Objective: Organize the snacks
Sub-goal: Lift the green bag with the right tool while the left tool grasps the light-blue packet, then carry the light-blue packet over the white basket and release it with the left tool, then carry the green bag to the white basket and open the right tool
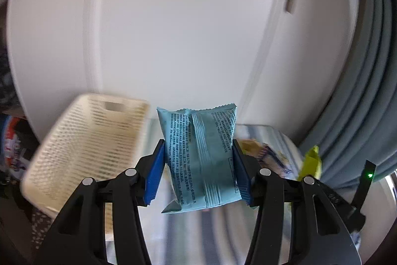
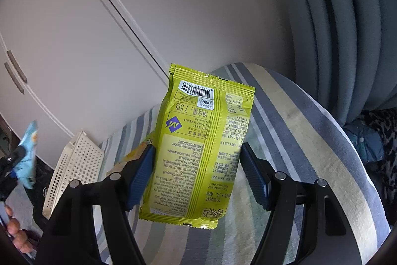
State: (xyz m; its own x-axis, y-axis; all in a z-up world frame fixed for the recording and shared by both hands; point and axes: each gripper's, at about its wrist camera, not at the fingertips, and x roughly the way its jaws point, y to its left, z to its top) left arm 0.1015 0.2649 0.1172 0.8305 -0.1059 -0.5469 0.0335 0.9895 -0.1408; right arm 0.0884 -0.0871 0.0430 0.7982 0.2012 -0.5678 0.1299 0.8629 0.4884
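Blue foil first, from the left wrist: left tool (image 1: 198, 163) clenched on a pale blue packet (image 1: 202, 155), pads pressing both side edges, packet upright and lifted clear of the striped cloth (image 1: 193, 235) below. Cream plastic basket (image 1: 84, 148) just to the left, tilted and blurred, apparently empty as far as can be told. More wrapped snacks (image 1: 270, 155) lying on the cloth to the right. Best done by swinging left over the basket's open mouth, lowering until the packet sits inside the rim, then releasing; no squeezing harder, since a puffed bag crushes easily. From the right wrist: right tool (image 2: 196, 175) grasping a yellow-green packet (image 2: 198, 148) by its long sides, held above the same cloth, printed back facing the camera. Basket (image 2: 74, 163) seen well off to the left, with the blue packet (image 2: 27, 155) near it at the frame edge. Sensible to wait until the left side clears, then follow into the basket and lay this one flat beside the first.
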